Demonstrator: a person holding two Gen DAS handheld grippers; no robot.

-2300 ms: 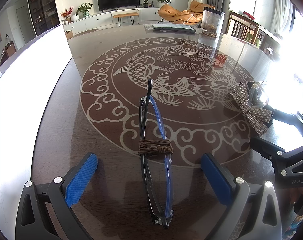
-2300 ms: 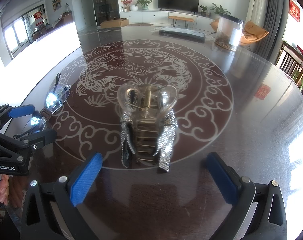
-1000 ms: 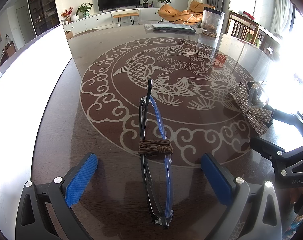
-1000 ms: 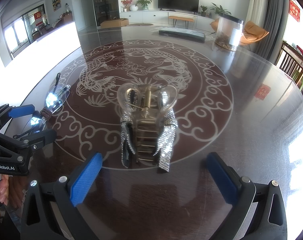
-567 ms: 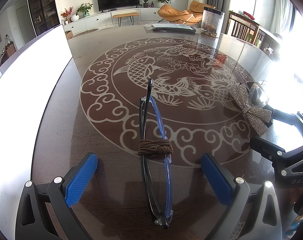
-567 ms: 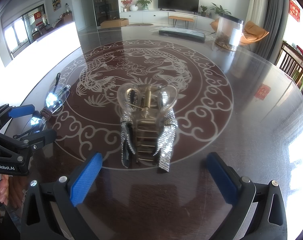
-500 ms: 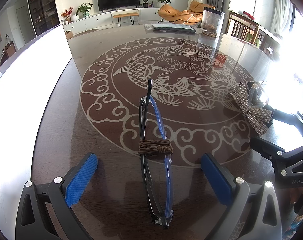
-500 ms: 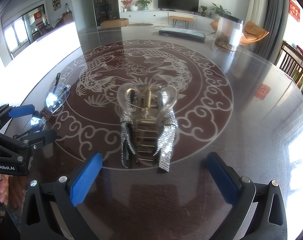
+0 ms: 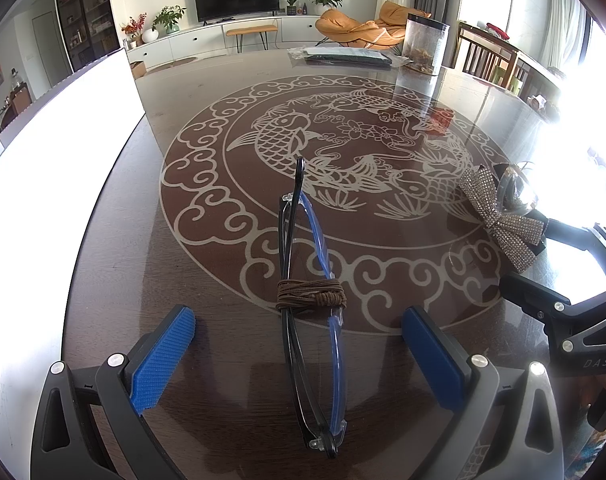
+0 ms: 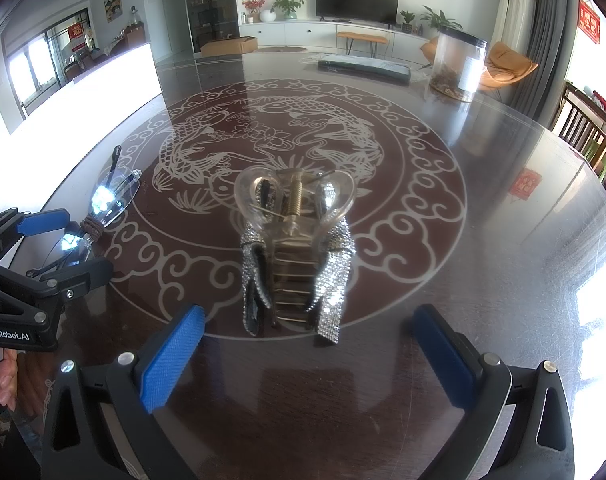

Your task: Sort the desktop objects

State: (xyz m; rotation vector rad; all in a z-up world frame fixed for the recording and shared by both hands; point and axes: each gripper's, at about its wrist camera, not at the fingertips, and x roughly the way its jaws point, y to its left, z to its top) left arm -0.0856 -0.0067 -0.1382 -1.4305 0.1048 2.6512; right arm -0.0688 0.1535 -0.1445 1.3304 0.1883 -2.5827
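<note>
While both jaws are standing wide apart and gripping nothing, the left gripper [image 9: 299, 350] is framing folded black-and-blue glasses [image 9: 309, 300] bound with brown cord [image 9: 311, 300], lying on the dark fish-patterned counter [image 9: 383, 92]; the right gripper [image 10: 309, 354] is framing a clear rhinestone-bowed hair claw [image 10: 295, 248], sitting just ahead of it.

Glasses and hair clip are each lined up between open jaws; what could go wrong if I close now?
1. The folded glasses lie thin and edge-on between the left gripper pads, so they may slide on the glossy table or get their lenses squeezed.
2. The hair clip has loose rhinestone flaps; the right gripper may pinch only a flap, leaving it dangling.
</note>
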